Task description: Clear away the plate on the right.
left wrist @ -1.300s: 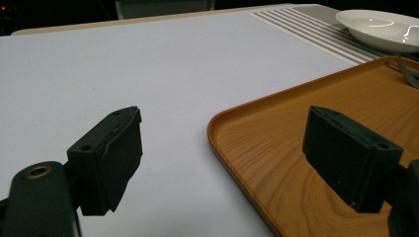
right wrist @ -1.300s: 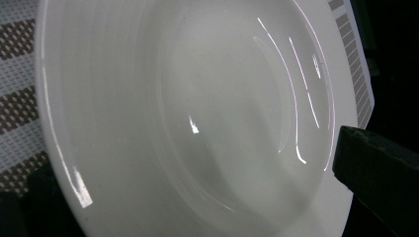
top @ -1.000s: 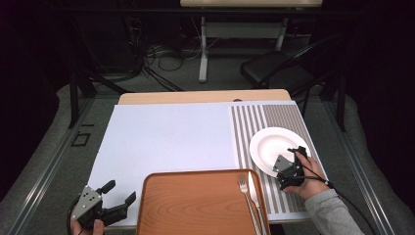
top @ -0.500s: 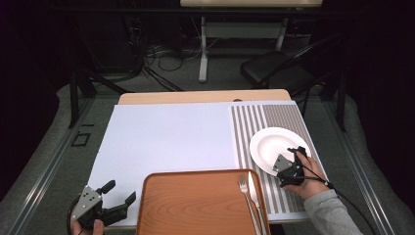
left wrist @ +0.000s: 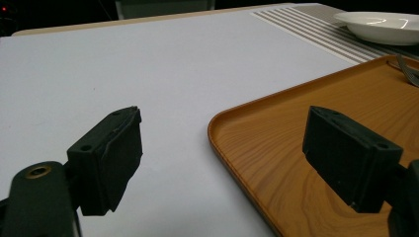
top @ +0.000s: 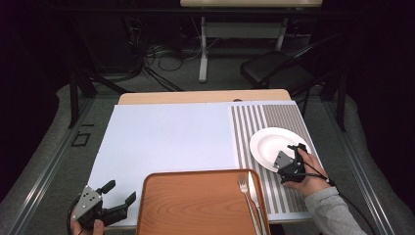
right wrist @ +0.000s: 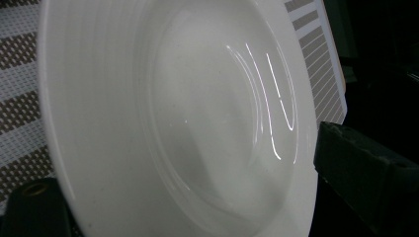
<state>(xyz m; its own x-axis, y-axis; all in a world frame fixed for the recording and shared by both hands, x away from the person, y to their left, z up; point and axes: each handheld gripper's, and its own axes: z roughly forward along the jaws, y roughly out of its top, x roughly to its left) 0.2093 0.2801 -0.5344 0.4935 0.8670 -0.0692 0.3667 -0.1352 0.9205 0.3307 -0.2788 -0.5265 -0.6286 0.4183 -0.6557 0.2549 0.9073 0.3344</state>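
A white plate (top: 274, 144) (right wrist: 197, 123) (left wrist: 380, 24) rests on the striped mat (top: 274, 115) at the right. My right gripper (top: 291, 156) (right wrist: 197, 197) is at its near right rim. Its jaws have just been closing, with the rim between them. One jaw stands just off the rim's edge in the right gripper view, the other is hidden behind the plate, and I see no pad pressing. My left gripper (top: 121, 192) (left wrist: 222, 148) hovers open and empty at the near left corner of the wooden tray (top: 195, 205) (left wrist: 296, 128).
A fork (top: 247, 196) and a knife (top: 254, 193) lie on the tray's right side. A wide white mat (top: 166, 137) covers the table's left and middle. A dark chair (top: 279, 68) stands beyond the far edge.
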